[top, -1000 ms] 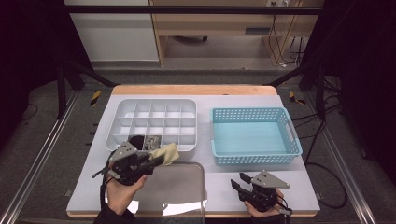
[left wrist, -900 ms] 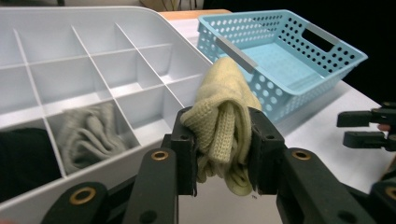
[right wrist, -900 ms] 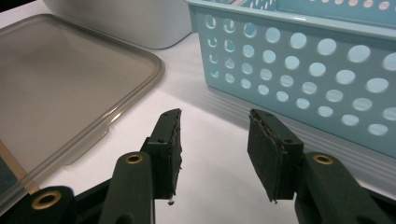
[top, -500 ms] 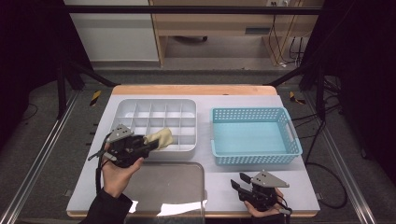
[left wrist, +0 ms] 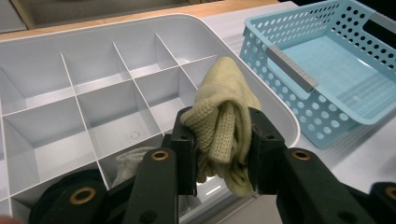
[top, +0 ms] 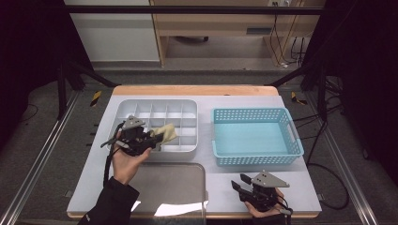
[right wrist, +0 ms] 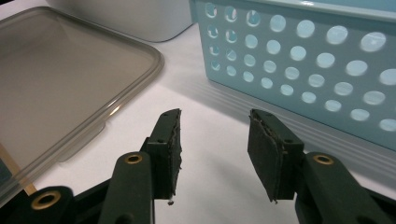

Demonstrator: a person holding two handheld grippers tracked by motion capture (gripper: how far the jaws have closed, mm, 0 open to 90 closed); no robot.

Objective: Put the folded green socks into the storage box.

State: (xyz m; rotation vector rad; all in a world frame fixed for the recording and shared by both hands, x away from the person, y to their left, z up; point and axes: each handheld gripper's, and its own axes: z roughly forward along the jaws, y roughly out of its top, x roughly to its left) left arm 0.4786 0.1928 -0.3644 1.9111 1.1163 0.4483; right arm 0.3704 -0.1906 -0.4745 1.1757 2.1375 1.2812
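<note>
My left gripper (top: 157,137) (left wrist: 223,140) is shut on a rolled pale yellow sock (top: 166,132) (left wrist: 224,112) and holds it above the front row of the white divided organizer tray (top: 155,104) (left wrist: 70,70). In the front compartments below it lie a grey-white sock (left wrist: 126,163) and a black one (left wrist: 56,196). Near the table's front edge at the right, my right gripper (top: 240,183) (right wrist: 212,154) rests open with nothing between its pads.
A light blue perforated basket (top: 256,138) (left wrist: 327,70) (right wrist: 303,60) stands right of the tray, with no contents showing. A clear plastic lid (top: 169,187) (right wrist: 56,79) lies flat at the front centre. The table's wooden edge (top: 192,90) runs along the back.
My left hand has moved away from the front and a little up, carrying the yellow sock from beside the lid to over the tray's front row. The right gripper has stayed put.
</note>
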